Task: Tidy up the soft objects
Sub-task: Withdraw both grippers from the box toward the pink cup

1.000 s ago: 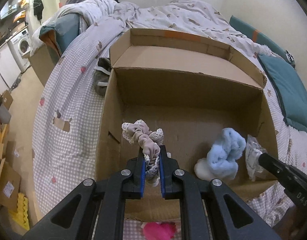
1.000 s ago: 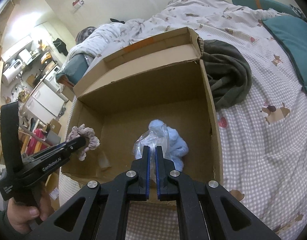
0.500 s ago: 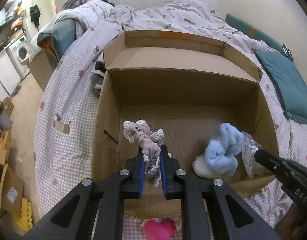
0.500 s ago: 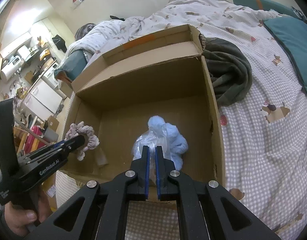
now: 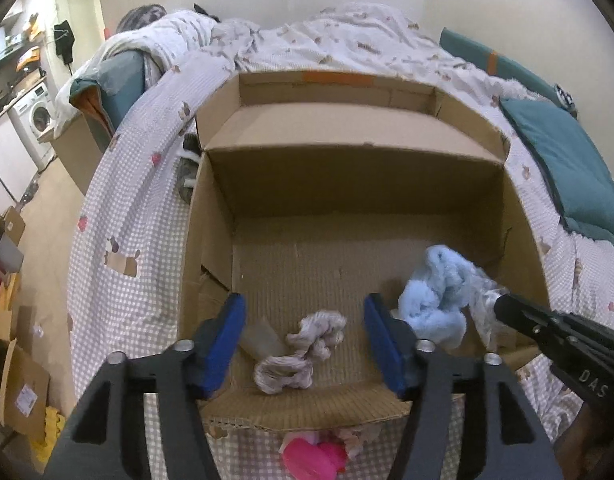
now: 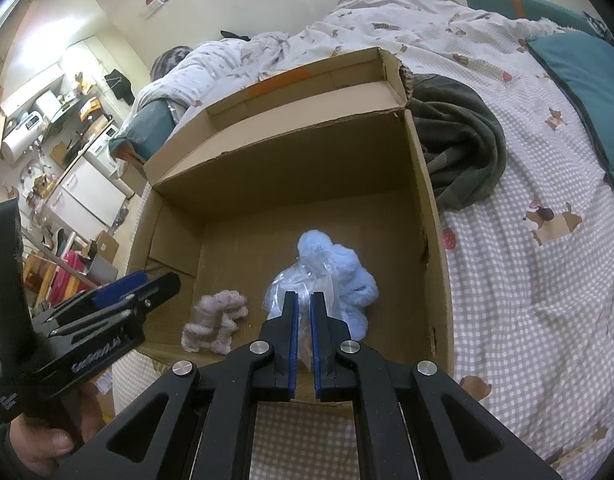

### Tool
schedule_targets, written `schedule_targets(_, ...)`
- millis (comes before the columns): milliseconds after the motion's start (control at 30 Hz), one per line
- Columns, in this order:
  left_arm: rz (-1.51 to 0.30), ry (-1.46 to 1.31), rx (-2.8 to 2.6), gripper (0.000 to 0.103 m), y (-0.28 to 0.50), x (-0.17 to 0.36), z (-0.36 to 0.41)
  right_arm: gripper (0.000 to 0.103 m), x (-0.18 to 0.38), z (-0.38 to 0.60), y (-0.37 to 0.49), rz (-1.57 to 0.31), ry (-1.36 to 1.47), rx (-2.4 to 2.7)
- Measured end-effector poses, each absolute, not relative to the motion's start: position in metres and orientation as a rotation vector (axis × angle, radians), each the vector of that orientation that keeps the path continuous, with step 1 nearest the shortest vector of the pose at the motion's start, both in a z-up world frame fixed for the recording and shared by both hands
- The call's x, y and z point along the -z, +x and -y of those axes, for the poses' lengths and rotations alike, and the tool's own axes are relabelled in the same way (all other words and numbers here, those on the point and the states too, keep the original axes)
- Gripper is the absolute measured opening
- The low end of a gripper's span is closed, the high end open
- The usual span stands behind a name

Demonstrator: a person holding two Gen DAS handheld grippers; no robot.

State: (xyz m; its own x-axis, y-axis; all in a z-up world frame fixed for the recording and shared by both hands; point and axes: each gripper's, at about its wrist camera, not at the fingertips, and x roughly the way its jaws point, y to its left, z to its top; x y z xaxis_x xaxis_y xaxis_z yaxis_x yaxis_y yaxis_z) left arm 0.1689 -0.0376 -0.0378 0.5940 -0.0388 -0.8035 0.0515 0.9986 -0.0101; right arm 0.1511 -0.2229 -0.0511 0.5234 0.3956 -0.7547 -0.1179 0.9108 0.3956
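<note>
An open cardboard box stands on the bed; it also shows in the right wrist view. A beige lace scrunchie lies on the box floor near the front wall, also seen in the right wrist view. My left gripper is open, its jaws spread wide above the scrunchie. My right gripper is shut on a clear plastic bag over the box's right side, beside a fluffy light-blue item on the floor, also in the left wrist view.
A pink soft item lies on the checked bedspread in front of the box. A dark green garment lies right of the box, teal pillows beyond. A grey item lies left of the box. The bed edge drops to the floor at left.
My left gripper has opened and let go of the scrunchie, which has dropped onto the box floor. My right gripper still holds the plastic bag, slightly lower in the box.
</note>
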Motion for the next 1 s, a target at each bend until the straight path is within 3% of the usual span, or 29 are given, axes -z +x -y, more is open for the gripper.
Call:
schedule_targets(67,-0.927,0.019,0.053,0.061,0.168,0.036,0.038,0.008,0.051,0.224,0.150,-0.978,0.322,-0.314)
schedule_targets(133,-0.928,0.026,0.047,0.061,0.169,0.036,0.039,0.022,0.052,0.226,0.152,-0.989,0.348,-0.312)
schedule_targets(200,-0.934,0.025,0.044,0.061,0.169,0.038,0.038,0.079,0.053,0.228,0.152,-0.996,0.372,-0.313)
schedule_targets(233,-0.936,0.024,0.043,0.061,0.170,0.038,0.038,0.086,0.051,0.230,0.150,-0.979,0.389,-0.312)
schedule_targets(1000,-0.963,-0.012,0.043,0.061,0.167,0.039,0.031,0.087,0.049,0.235,0.147,-0.960,0.412,-0.292)
